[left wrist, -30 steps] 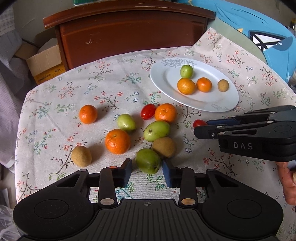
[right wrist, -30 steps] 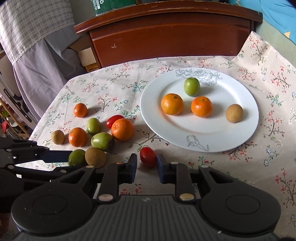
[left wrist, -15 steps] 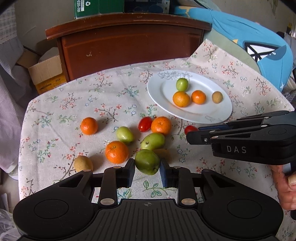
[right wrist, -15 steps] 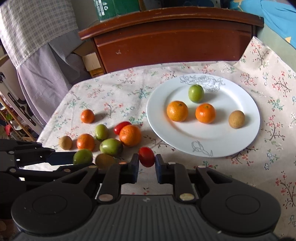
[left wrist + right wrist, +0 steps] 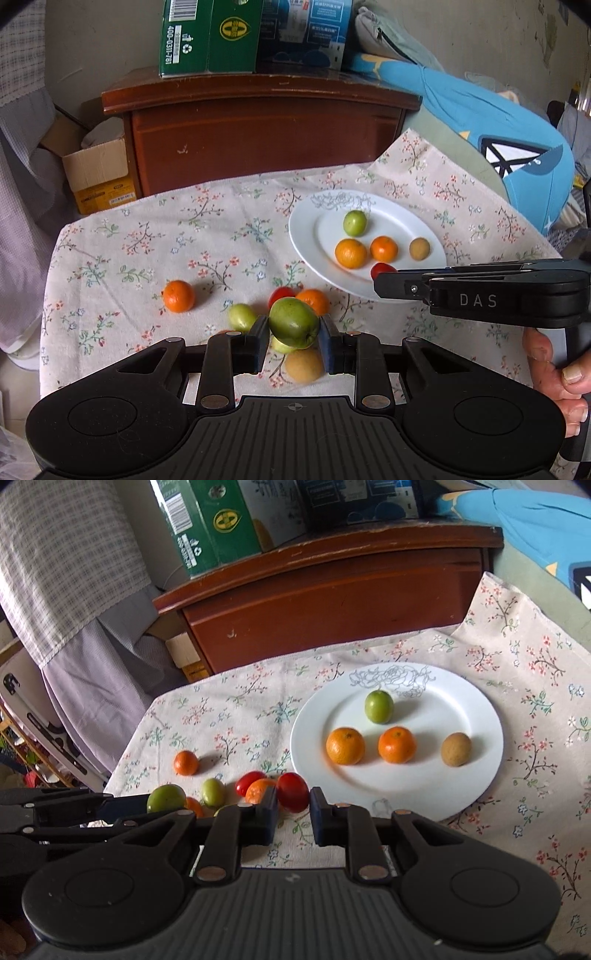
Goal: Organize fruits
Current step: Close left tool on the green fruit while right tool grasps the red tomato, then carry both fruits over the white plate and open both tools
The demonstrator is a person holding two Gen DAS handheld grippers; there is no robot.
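Observation:
My left gripper is shut on a green fruit and holds it above the table. My right gripper is shut on a red tomato, lifted near the front left rim of the white plate. The plate holds a green fruit, two oranges and a brown fruit. In the left wrist view the right gripper reaches in from the right with the tomato over the plate's near rim.
Loose fruit lies on the floral cloth: an orange, a small green fruit, a red tomato, another orange and a brown fruit. A wooden cabinet with cartons stands behind the table.
Both grippers have risen from the table with their fruit. The right gripper with the tomato has moved toward the plate's near rim.

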